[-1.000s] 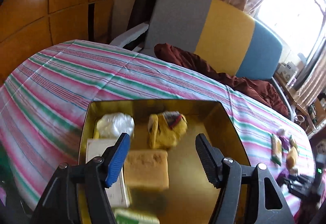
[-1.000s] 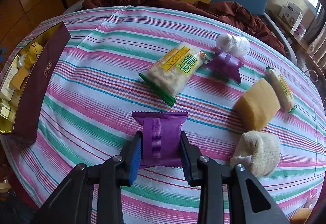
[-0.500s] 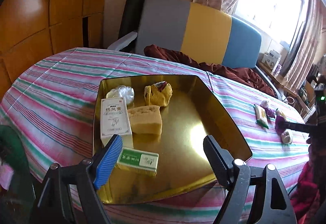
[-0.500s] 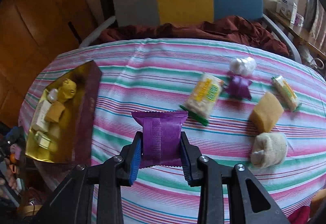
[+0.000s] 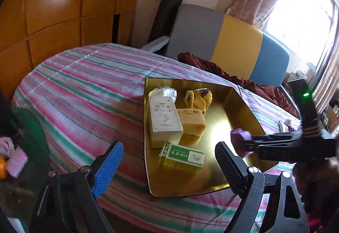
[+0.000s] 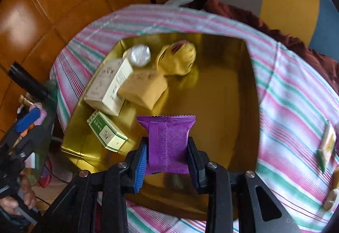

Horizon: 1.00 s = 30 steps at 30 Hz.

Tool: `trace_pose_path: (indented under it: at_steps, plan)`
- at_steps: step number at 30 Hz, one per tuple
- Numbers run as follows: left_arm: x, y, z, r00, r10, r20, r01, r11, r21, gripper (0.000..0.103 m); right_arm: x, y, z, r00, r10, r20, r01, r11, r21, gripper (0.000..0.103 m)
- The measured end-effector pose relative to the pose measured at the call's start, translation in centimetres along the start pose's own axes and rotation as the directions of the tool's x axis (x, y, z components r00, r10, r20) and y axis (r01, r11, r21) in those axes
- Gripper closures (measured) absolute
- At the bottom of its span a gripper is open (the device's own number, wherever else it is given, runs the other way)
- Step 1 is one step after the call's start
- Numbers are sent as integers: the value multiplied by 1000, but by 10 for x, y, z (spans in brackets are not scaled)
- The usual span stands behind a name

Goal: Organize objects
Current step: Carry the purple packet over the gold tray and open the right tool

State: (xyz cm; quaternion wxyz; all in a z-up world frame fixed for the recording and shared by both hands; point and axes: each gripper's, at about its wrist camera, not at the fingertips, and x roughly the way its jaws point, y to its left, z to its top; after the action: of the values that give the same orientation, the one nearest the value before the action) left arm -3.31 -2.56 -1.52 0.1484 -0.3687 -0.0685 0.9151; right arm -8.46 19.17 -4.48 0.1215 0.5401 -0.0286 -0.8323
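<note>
Wood-panelled room with a window at the right; a round tabletop [image 5: 80,84] under a pink, green and white striped cloth carries a shallow gold tray [image 6: 222,84]. A chair back in grey, yellow and blue stands behind the tabletop.

Right claw [image 6: 167,159]: clenched on a purple packet [image 6: 167,142], both pads pressing its sides, the packet upright between them. Claw and packet hang above the near right part of the tray floor, which is bare below them.

Tray contents, all ahead and to the left of the right claw: a green-and-white box [image 6: 107,131] nearest, a cream carton [image 6: 108,87] beyond it, a yellow sponge block [image 6: 144,89] touching the carton, a yellow wrapped item [image 6: 177,59] and a clear-wrapped white item [image 6: 138,55] at the far edge.

Left claw [image 5: 167,167]: released, jaws having just been opening, nothing between them. It stands at the near edge of the tray, the green-and-white box just ahead of it.

Several more packets lie on the cloth well to the right of the right claw, too blurred to identify.
</note>
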Motion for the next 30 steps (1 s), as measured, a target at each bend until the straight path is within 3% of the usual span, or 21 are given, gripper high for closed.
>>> trace_pose_path:
  at_steps: [5, 13, 17, 18, 23, 30]
  plan:
    - [2, 10, -1, 1000, -14, -10, 14, 999, -40, 14, 32, 17, 8, 997, -16, -73, 14, 1000, -20, 69]
    - [5, 9, -5, 1000, -1, -20, 1, 999, -35, 13, 49, 38, 15, 995, -26, -98, 19, 998, -66, 69]
    - [4, 8, -4, 1000, 9, -7, -10, 999, -32, 12, 50, 49, 9, 994, 12, -106, -21, 996, -89, 66]
    - [4, 8, -4, 1000, 12, -5, -13, 999, -31, 11, 51, 50, 6, 994, 21, -111, -31, 995, -92, 64]
    - [3, 6, -4, 1000, 23, -2, -23, 999, -23, 11, 42, 42, -2, 995, 54, -85, -60, 996, -68, 29]
    - [-5, -7, -3, 998, 59, 34, -61, 998, 33, 10, -1, 15, -17, 999, 23, 27, -22, 999, -28, 22]
